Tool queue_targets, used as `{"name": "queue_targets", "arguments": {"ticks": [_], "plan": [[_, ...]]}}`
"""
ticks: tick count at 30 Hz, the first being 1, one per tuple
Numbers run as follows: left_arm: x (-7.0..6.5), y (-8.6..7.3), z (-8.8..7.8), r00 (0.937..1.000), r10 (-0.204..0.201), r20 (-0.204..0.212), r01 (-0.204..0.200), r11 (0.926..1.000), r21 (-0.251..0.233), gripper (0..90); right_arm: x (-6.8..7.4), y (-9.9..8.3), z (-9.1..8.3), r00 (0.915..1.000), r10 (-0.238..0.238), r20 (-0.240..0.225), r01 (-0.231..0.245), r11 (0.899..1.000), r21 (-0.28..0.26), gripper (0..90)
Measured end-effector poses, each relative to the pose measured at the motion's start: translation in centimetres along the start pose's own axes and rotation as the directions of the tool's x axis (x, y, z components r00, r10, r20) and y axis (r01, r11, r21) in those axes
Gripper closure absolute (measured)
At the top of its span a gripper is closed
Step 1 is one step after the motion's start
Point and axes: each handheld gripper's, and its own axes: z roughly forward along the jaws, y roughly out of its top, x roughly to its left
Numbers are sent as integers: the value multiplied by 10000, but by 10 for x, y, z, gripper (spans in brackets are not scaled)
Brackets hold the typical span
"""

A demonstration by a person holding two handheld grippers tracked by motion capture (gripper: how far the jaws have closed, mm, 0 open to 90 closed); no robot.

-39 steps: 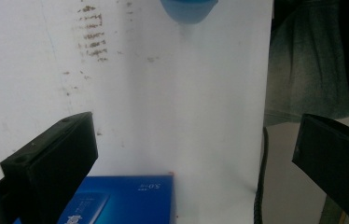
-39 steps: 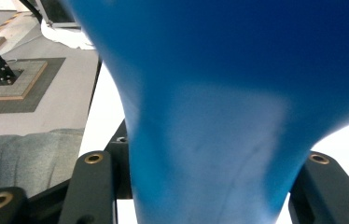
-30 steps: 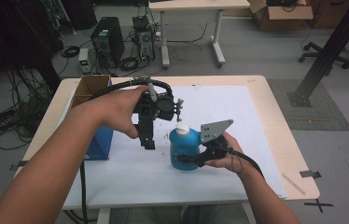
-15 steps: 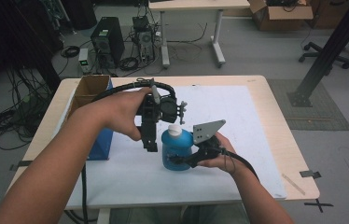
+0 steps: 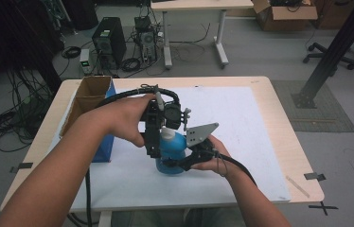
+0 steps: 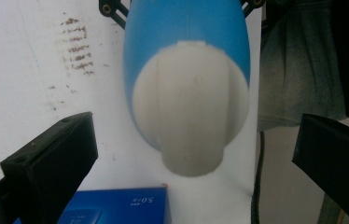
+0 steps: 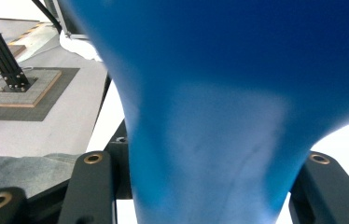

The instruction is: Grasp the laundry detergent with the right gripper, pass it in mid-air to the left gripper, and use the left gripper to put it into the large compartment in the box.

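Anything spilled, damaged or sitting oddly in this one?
Nothing spilled or broken. The blue bottle is clamped in the right gripper, white cap on, between the open left gripper's jaws. Only brownish smudges mark the white sheet.

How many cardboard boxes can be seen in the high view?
2. One open cardboard box with a blue side stands on the table's left part, beside the person's left forearm. A second box sits on the floor at the top right, partly cut off. Others may be hidden.
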Motion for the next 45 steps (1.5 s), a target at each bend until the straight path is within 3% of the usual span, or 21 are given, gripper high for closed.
{"name": "queue_targets", "arguments": {"ticks": [34,45], "plan": [[-1,-1,11,10000,87,-24,-87,10000,49,3,1,20,14,9999,-102,-54,101,9999,-72,459],[-1,1,12,9998,109,-190,-107,9999,91,51,2,21,15,10000,-72,-16,72,10000,-43,459]]}}
